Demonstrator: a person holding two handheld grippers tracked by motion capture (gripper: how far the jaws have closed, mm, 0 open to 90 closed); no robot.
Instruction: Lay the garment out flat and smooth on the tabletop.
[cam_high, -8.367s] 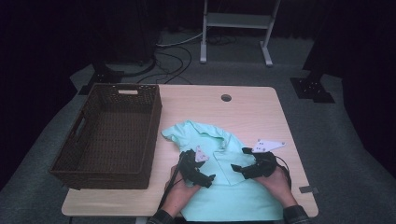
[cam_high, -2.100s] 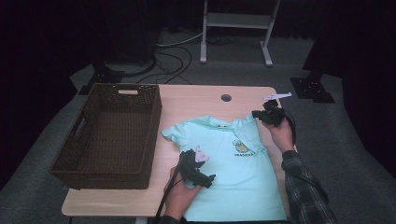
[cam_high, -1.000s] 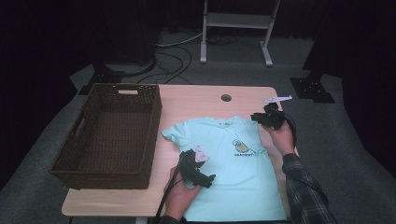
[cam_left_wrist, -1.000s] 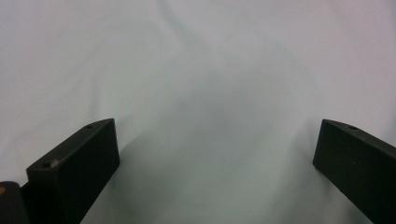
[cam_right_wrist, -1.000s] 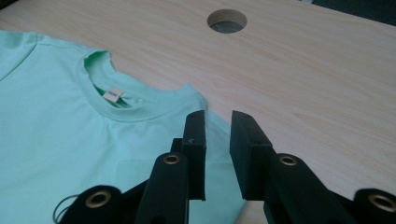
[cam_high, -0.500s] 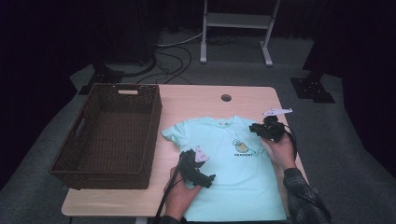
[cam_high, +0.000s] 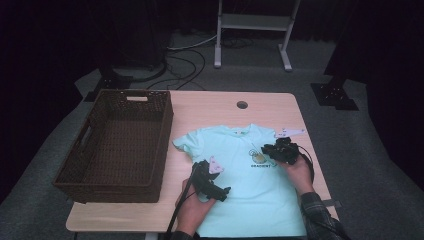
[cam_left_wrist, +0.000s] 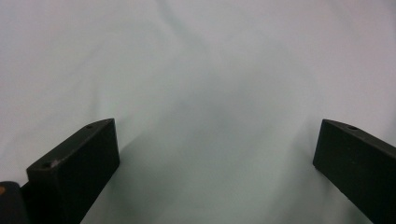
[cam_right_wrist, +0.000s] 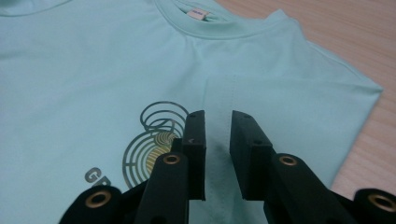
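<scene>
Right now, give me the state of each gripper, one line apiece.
Left gripper: jaws wide open over the mint T-shirt, holding nothing.
Right gripper: jaws nearly closed, a narrow gap showing, nothing between them, just above the shirt's chest.

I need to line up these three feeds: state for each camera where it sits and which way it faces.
High view: above the table's near edge, looking forward and down; both hands, left gripper, right gripper.
Left gripper view: close over the mint T-shirt; jaws wide apart.
Right gripper view: low, facing the collar; jaws nearly closed, nothing between.
Shared: the T-shirt.
</scene>
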